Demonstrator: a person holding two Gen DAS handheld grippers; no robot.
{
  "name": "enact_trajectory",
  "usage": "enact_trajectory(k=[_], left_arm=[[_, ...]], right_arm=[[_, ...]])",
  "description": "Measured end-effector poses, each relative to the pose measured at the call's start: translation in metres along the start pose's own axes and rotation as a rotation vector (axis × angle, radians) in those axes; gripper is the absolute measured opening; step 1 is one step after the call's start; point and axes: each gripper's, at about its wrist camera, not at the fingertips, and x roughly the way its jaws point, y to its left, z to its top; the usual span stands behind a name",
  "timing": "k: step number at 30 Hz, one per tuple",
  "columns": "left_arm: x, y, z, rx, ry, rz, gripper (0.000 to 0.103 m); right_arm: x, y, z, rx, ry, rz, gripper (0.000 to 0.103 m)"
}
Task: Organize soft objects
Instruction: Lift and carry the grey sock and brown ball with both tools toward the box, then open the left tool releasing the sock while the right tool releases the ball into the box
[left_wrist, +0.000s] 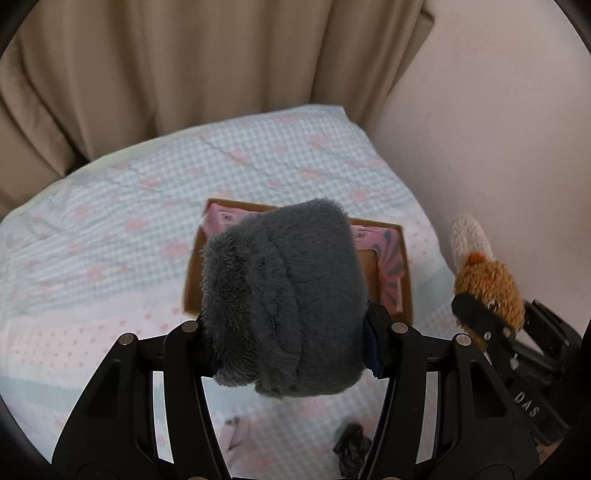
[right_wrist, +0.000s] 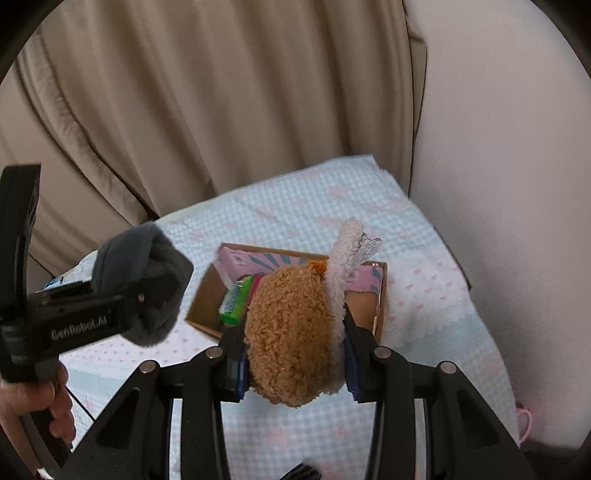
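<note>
Both claws loaded above the bed (left_wrist: 110, 221).
Left claw (left_wrist: 288, 339) clamps a grey plush (left_wrist: 280, 295); right claw (right_wrist: 293, 365) clamps a brown plush (right_wrist: 291, 332) over the cardboard box (right_wrist: 207, 302).

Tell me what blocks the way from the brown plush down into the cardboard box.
Nothing visible does. The brown plush, held in the right gripper, hangs above the open cardboard box; a green packet lies inside.

Both wrist views look down, sharing the cardboard box (left_wrist: 373, 266)
</note>
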Motion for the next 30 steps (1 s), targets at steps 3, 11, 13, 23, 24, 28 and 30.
enact_trajectory(k=[3, 11, 13, 23, 24, 28, 30], left_arm=[[0.038, -0.007, 0.013, 0.004, 0.038, -0.004, 0.053], [0.132, -0.018, 0.027, 0.037, 0.139, -0.007, 0.053], [0.151, -0.021, 0.027, 0.053, 0.158, 0.002, 0.053], [0.188, -0.032, 0.032, 0.16, 0.134, 0.064, 0.103], [0.191, -0.032, 0.033, 0.156, 0.145, 0.06, 0.103], [0.197, -0.029, 0.03, 0.132, 0.176, 0.045, 0.103], [0.196, -0.029, 0.029, 0.127, 0.178, 0.049, 0.103]], right_arm=[[0.038, -0.02, 0.0, 0.032, 0.044, 0.009, 0.036], [0.108, -0.046, -0.01, 0.061, 0.121, 0.021, 0.036], [0.121, -0.049, -0.012, 0.063, 0.134, 0.017, 0.036], [0.158, -0.05, -0.026, 0.017, 0.155, 0.009, 0.096], [0.16, -0.048, -0.028, 0.006, 0.153, 0.01, 0.103], [0.164, -0.052, -0.033, 0.025, 0.148, 0.029, 0.103], [0.165, -0.053, -0.035, 0.023, 0.142, 0.036, 0.103]])
